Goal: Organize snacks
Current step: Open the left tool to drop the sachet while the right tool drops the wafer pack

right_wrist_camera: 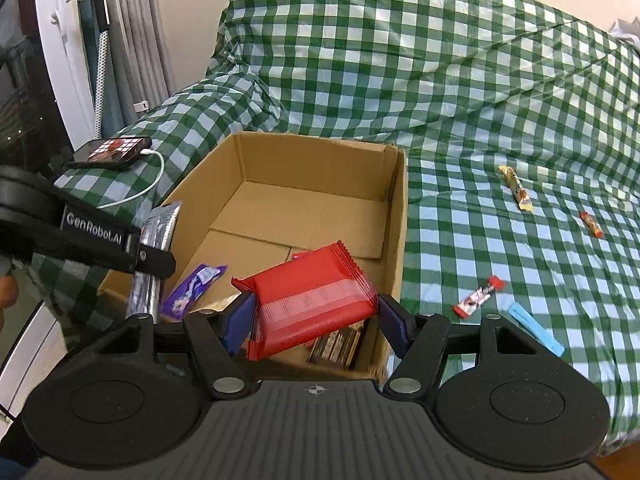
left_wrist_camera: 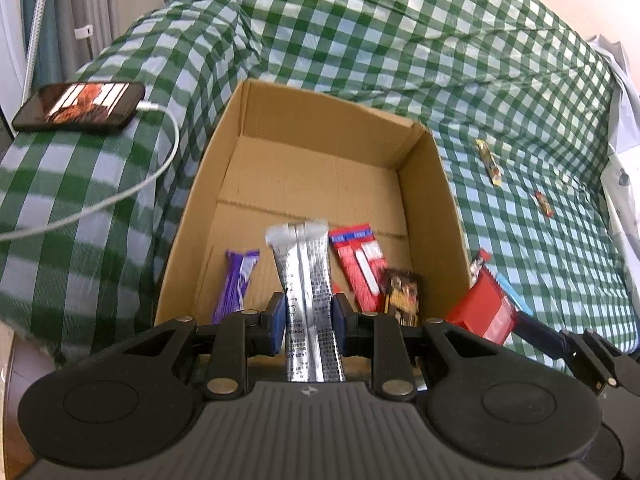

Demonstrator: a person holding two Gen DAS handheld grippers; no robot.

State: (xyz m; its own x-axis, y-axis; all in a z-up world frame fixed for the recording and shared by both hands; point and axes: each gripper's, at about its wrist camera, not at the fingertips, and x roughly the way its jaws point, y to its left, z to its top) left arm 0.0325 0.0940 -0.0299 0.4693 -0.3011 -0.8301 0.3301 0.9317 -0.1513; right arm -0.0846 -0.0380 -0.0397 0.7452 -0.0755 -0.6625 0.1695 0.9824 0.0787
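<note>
The left tongs point(left_wrist_camera: 308, 312) stand narrow, their blue pads clamped on a long silver sachet point(left_wrist_camera: 304, 264) that points forward over the near edge of the cardboard box point(left_wrist_camera: 424, 184). The right tongs point(right_wrist_camera: 316, 324) stand wider, gripping a red wrapper pack point(right_wrist_camera: 316, 300) by its two ends, tilted, above the box's near right corner.

Inside the box, on its floor by the near wall, lie a purple bar point(left_wrist_camera: 238, 280), a red and white packet point(left_wrist_camera: 360, 264) and a dark brown packet point(left_wrist_camera: 404, 292); the far half of the floor is bare cardboard.

The box sits on a bed covered in a green and white checked cloth point(right_wrist_camera: 440, 80). To the right of the box, on the cloth, lie a red and white bar point(right_wrist_camera: 478, 296) and a blue stick point(right_wrist_camera: 536, 330) close together, then farther off a small red sweet point(right_wrist_camera: 591, 224) and a gold bar point(right_wrist_camera: 516, 188). Left of the box a phone point(left_wrist_camera: 80, 106) rests with a white cable point(left_wrist_camera: 132, 190) plugged in.
</note>
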